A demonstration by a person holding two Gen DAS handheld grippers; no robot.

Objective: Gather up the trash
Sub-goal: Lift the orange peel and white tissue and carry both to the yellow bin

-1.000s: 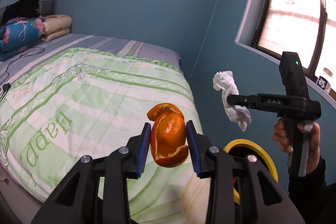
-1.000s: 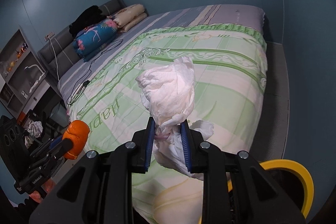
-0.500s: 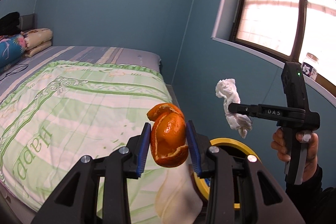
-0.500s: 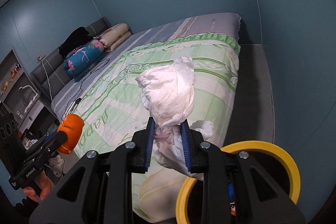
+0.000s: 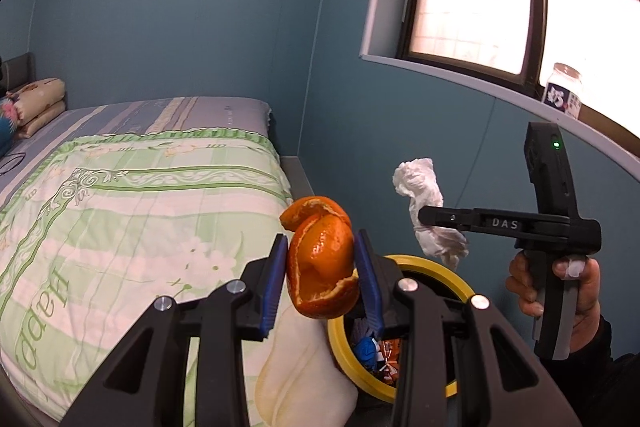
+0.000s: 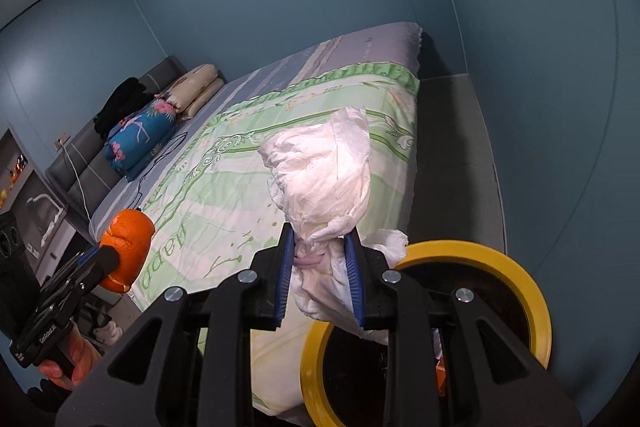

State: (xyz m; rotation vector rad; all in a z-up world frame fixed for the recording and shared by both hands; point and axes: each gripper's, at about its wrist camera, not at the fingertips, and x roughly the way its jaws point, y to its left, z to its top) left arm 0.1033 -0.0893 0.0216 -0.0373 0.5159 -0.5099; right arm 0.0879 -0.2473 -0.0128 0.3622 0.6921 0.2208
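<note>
My left gripper (image 5: 322,277) is shut on a curled orange peel (image 5: 322,267), held in the air just left of a yellow-rimmed trash bin (image 5: 424,265). In the right wrist view that peel (image 6: 128,247) shows at the left on the left gripper (image 6: 114,257). My right gripper (image 6: 320,279) is shut on a crumpled white tissue (image 6: 324,183), above the near left rim of the bin (image 6: 472,253). From the left wrist camera, the tissue (image 5: 428,207) hangs in the right gripper (image 5: 430,217) above the bin's far side. The bin holds coloured wrappers (image 5: 368,349).
A bed with a green and white quilt (image 5: 132,219) fills the left, its corner beside the bin. Pillows and a blue bundle (image 6: 140,135) lie at the bed's head. Blue walls close in behind; a windowsill with a jar (image 5: 562,89) runs at the upper right.
Both grippers have swung rightward from over the bed toward the bin, each still holding its item. More of the bin has come into view below them.
</note>
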